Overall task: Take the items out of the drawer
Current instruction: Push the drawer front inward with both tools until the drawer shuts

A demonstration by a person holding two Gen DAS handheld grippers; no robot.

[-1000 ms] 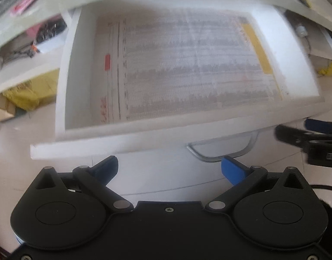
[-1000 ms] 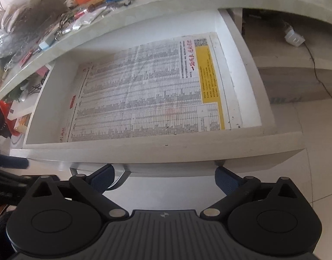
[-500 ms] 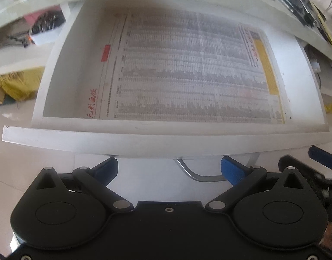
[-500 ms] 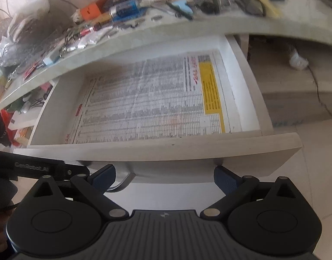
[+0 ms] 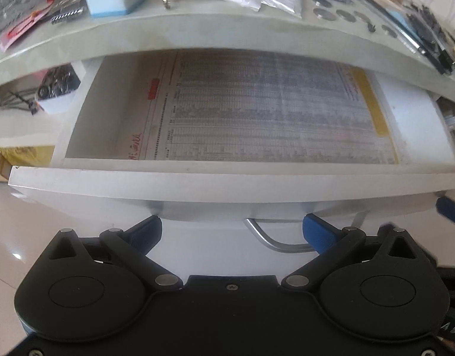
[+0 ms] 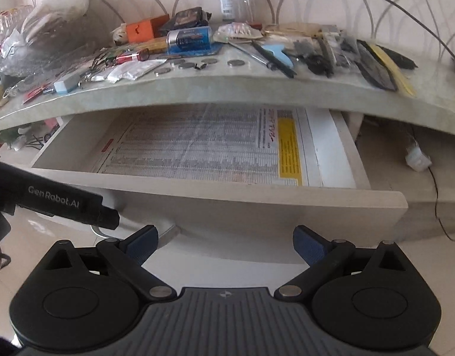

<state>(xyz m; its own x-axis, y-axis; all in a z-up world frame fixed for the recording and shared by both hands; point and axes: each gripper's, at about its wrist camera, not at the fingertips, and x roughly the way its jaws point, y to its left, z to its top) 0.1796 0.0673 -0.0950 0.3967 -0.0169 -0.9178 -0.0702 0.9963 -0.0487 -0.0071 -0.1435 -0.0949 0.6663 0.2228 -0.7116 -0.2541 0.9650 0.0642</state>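
Only one newspaper (image 5: 257,109) lines one drawer (image 5: 227,181) (both jaws apart).

A newspaper (image 6: 203,145) lies in the drawer (image 6: 257,204) under the cluttered countertop (image 6: 227,89).

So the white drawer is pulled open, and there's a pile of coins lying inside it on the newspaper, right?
Not quite. The white drawer is pulled open, but only the printed newspaper sheet lies inside. The round silver coins sit up on the pale green countertop, as the right wrist view shows.
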